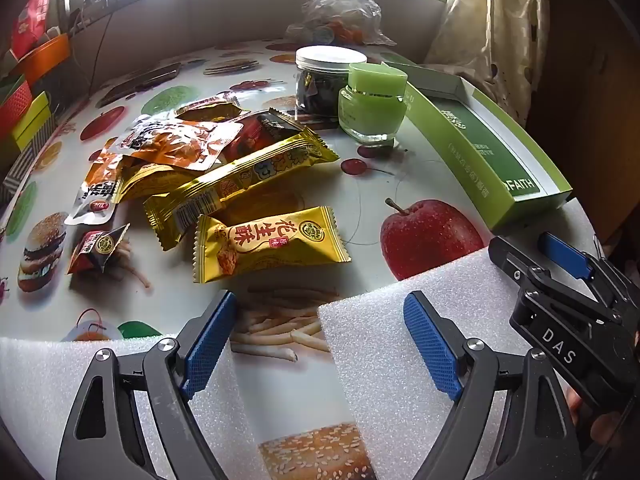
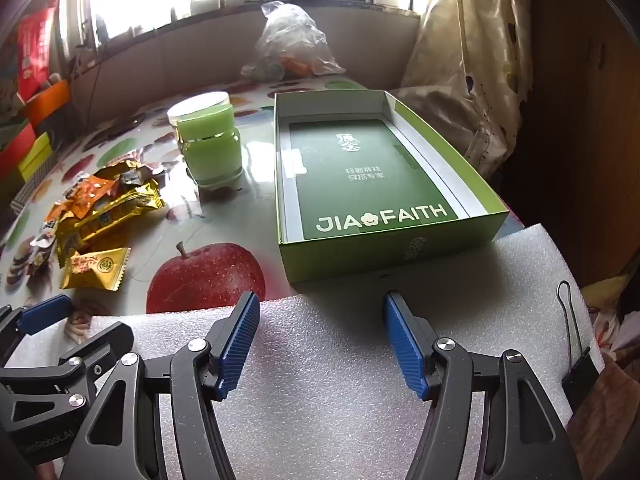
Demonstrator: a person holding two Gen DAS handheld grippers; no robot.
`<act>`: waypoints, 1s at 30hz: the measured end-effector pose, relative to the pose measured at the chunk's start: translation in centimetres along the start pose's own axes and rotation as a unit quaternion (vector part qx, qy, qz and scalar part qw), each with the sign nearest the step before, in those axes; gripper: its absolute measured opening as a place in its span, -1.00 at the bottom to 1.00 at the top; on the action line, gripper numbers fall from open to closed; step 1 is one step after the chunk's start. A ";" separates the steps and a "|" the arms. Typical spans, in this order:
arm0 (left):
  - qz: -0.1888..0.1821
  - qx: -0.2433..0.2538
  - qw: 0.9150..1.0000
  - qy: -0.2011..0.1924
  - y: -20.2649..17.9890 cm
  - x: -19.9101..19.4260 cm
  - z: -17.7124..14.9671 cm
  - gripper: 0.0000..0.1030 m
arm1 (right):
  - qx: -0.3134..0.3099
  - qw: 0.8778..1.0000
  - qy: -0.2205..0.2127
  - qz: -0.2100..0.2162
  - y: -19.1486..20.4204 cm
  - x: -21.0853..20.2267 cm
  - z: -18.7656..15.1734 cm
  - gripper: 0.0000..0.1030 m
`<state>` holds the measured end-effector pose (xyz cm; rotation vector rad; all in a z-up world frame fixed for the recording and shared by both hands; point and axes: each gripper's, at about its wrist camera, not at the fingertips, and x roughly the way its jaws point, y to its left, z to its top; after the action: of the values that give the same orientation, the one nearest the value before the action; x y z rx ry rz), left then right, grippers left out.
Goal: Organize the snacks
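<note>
A pile of snack packets (image 1: 188, 160) lies on the fruit-print table, left of centre; it also shows in the right wrist view (image 2: 100, 208). Nearest me is a yellow peanut-crisp packet (image 1: 268, 244), with a long gold bar packet (image 1: 240, 184) behind it. An open green box (image 2: 384, 184) stands at the right, holding only a green card. My left gripper (image 1: 320, 336) is open and empty, just short of the yellow packet. My right gripper (image 2: 320, 332) is open and empty over white foam, in front of the box.
A green cream jar (image 1: 372, 104) and a clear jar with a white lid (image 1: 324, 80) stand between pile and box. A plastic bag (image 1: 340, 12) sits at the far edge. White foam sheets (image 2: 340, 380) cover the near edge. Coloured boxes (image 1: 28, 104) stand left.
</note>
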<state>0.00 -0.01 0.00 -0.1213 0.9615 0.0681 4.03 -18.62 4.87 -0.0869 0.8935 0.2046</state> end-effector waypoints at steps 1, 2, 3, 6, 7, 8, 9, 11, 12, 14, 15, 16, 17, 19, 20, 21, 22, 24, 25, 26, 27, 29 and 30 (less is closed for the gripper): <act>0.000 0.000 1.000 0.000 0.0 0.0 0.0 0.66 | 0.000 1.000 0.001 0.000 0.0 0.0 0.0 0.24; 0.000 0.000 1.000 0.000 0.0 0.0 0.0 0.66 | 0.000 1.000 0.001 0.000 0.0 0.0 0.0 0.24; 0.000 -0.001 1.000 0.001 0.0 0.0 0.0 0.66 | 0.000 1.000 0.001 0.000 0.0 0.0 0.0 0.24; -0.001 -0.002 1.000 0.000 0.0 0.0 0.0 0.66 | -0.001 1.000 0.001 -0.001 0.0 -0.1 -0.1 0.24; 0.000 -0.002 1.000 -0.001 0.0 0.0 0.0 0.66 | -0.001 1.000 0.001 -0.001 0.0 -0.1 -0.1 0.24; 0.001 -0.002 1.000 0.000 -0.1 0.0 0.0 0.66 | -0.001 1.000 0.001 -0.001 0.0 -0.1 -0.1 0.24; 0.001 -0.002 1.000 0.000 -0.1 0.0 0.0 0.66 | -0.001 1.000 0.001 -0.001 0.0 -0.1 0.0 0.24; 0.002 -0.001 1.000 -0.002 -0.2 0.0 0.0 0.66 | -0.002 1.000 0.001 -0.002 0.1 -0.1 0.0 0.24; 0.002 -0.001 1.000 -0.002 -0.2 0.0 -0.1 0.66 | -0.002 1.000 0.001 -0.002 0.1 -0.1 0.1 0.24; 0.002 -0.002 1.000 -0.002 0.1 -0.2 -0.3 0.66 | -0.001 1.000 0.000 -0.001 0.0 -0.1 -0.1 0.24; 0.001 -0.001 1.000 -0.002 0.1 -0.2 -0.3 0.66 | -0.001 1.000 0.000 -0.001 0.0 -0.1 -0.1 0.24; 0.002 -0.001 1.000 -0.002 0.1 -0.2 -0.3 0.66 | -0.001 1.000 0.000 -0.001 0.0 -0.1 -0.1 0.24; 0.002 -0.001 1.000 -0.002 0.1 -0.2 -0.3 0.66 | -0.001 1.000 0.000 -0.001 0.0 -0.1 -0.1 0.24; 0.002 -0.001 1.000 -0.002 0.1 -0.3 -0.3 0.66 | -0.001 1.000 0.000 -0.001 0.0 -0.2 0.0 0.24; 0.002 -0.001 1.000 -0.002 0.1 -0.2 -0.3 0.66 | -0.001 1.000 -0.001 -0.001 0.0 -0.2 -0.1 0.24; 0.001 -0.001 1.000 -0.002 0.1 -0.2 -0.3 0.66 | -0.001 1.000 -0.001 -0.001 0.0 -0.2 0.0 0.24; 0.002 -0.001 1.000 -0.002 0.1 -0.2 -0.2 0.66 | -0.001 1.000 -0.001 -0.001 0.0 -0.2 0.0 0.24; 0.001 -0.001 1.000 -0.002 0.2 -0.2 -0.3 0.66 | -0.001 1.000 -0.001 -0.001 0.0 -0.2 0.0 0.24; 0.001 -0.001 1.000 -0.002 0.2 -0.2 -0.2 0.66 | -0.001 1.000 -0.001 -0.002 0.0 -0.1 0.0 0.24; 0.001 -0.001 1.000 -0.002 0.2 -0.2 -0.2 0.66 | -0.001 1.000 -0.001 -0.001 0.0 -0.2 0.0 0.24; 0.001 -0.001 1.000 -0.002 0.2 -0.2 -0.2 0.66 | -0.001 1.000 -0.001 -0.001 0.0 -0.2 0.0 0.24; 0.002 -0.001 1.000 -0.002 0.2 -0.2 -0.2 0.66 | -0.001 1.000 -0.002 -0.001 0.0 -0.1 0.0 0.24; 0.001 -0.001 1.000 -0.002 0.2 -0.2 -0.2 0.66 | -0.001 1.000 -0.002 -0.001 0.0 -0.2 0.0 0.24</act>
<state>-0.30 0.16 0.03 -0.1224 0.9567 0.0725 3.90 -18.61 4.97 -0.0895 0.8898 0.2027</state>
